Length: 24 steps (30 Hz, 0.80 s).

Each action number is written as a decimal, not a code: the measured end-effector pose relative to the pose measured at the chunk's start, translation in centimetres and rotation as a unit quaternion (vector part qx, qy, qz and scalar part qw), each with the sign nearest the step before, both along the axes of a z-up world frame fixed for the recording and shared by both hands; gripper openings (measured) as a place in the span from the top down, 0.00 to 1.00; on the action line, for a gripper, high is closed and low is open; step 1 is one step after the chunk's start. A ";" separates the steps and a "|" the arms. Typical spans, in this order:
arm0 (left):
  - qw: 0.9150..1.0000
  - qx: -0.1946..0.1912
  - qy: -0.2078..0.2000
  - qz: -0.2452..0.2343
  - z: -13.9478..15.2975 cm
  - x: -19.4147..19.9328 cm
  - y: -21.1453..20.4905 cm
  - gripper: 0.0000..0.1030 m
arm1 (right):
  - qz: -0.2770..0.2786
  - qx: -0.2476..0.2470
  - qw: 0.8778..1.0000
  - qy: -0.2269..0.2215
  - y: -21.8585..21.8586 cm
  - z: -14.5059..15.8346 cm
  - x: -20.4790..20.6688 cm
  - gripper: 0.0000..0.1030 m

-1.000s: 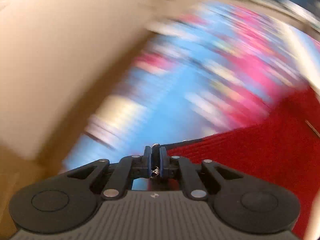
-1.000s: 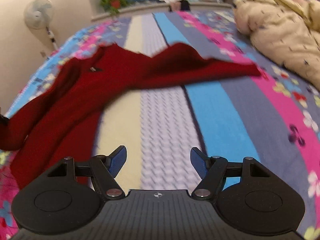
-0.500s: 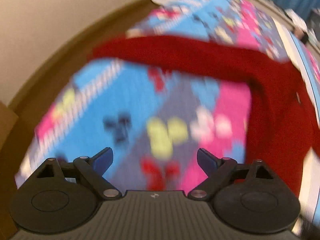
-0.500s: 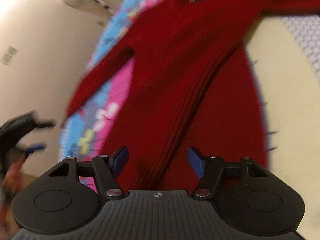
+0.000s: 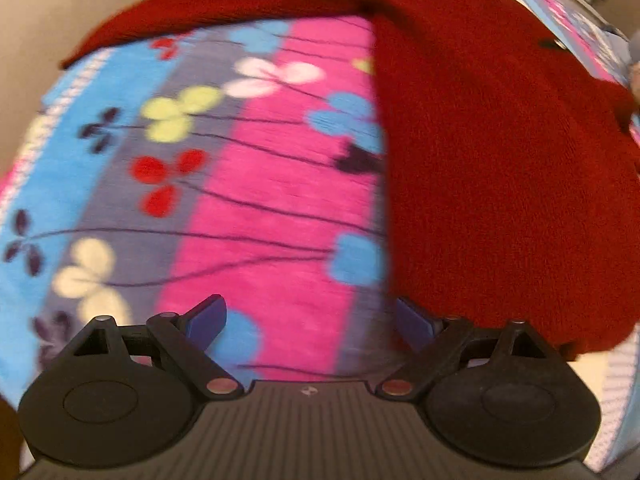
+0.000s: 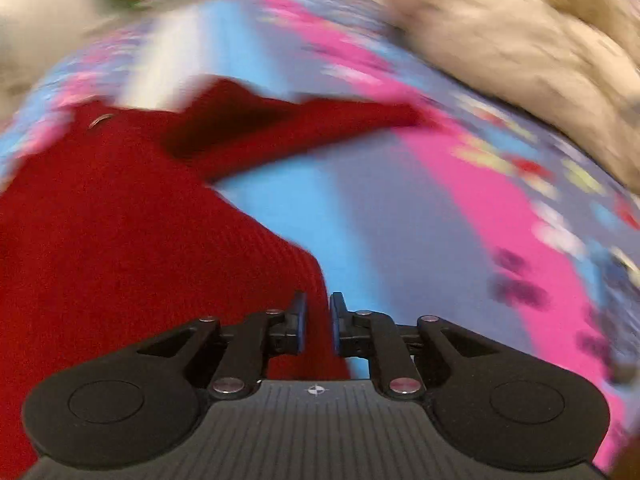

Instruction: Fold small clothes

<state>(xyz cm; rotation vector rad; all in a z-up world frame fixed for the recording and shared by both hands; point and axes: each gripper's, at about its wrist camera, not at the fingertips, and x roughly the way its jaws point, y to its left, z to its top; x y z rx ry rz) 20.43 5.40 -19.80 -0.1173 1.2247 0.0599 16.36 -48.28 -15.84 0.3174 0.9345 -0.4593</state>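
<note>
A dark red knitted sweater (image 5: 500, 160) lies spread on a flowered, striped blanket (image 5: 260, 200), with one sleeve (image 5: 240, 4) stretched across the top of the left wrist view. My left gripper (image 5: 308, 312) hangs wide open over bare blanket, its right fingertip at the sweater's side edge and nothing between the fingers. In the right wrist view the sweater (image 6: 120, 240) fills the left half and its other sleeve (image 6: 320, 120) reaches right. My right gripper (image 6: 318, 308) is closing to a narrow gap on the sweater's lower corner, and red knit fills that gap.
A rumpled cream quilt (image 6: 520, 40) is heaped at the far right of the bed. The blanket (image 6: 400, 220) lies bare to the right of the sweater. A beige wall (image 5: 24, 20) borders the bed's left edge.
My left gripper opened wide and swung down over the blanket beside the sweater. My right gripper swept across the sweater to its lower corner and closed from wide open to a narrow gap.
</note>
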 end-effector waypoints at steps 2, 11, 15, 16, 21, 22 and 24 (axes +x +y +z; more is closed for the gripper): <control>0.999 -0.031 0.006 -0.004 -0.7 0.4 -0.7 0.09 | 0.003 0.039 0.999 -0.029 -1.2 -0.1 -2.2 0.74; 0.998 -0.010 -0.005 -0.054 -0.3 -1.2 -2.2 0.08 | 0.056 0.010 0.998 -0.030 3.4 -4.0 -5.4 0.40; 0.993 0.047 -0.003 -0.106 -1.7 -2.2 -4.4 0.08 | 0.127 -0.081 0.989 -0.003 6.0 -5.7 -5.2 0.37; 0.992 0.048 -0.003 -0.117 -2.0 -2.3 -4.9 0.08 | 0.134 -0.085 0.987 0.005 6.1 -6.1 -4.8 0.37; 0.990 0.041 -0.021 -0.134 -2.1 -1.4 -6.4 0.08 | 0.112 -0.062 0.992 0.002 5.9 -6.1 -4.5 0.37; 0.991 0.043 -0.028 -0.124 -1.9 -0.9 -6.2 0.08 | 0.108 -0.057 0.993 -0.001 5.6 -6.1 -4.4 0.37; 0.993 0.040 -0.040 -0.105 -1.2 -0.2 -5.7 0.08 | 0.102 -0.050 0.994 -0.004 5.4 -5.9 -4.3 0.37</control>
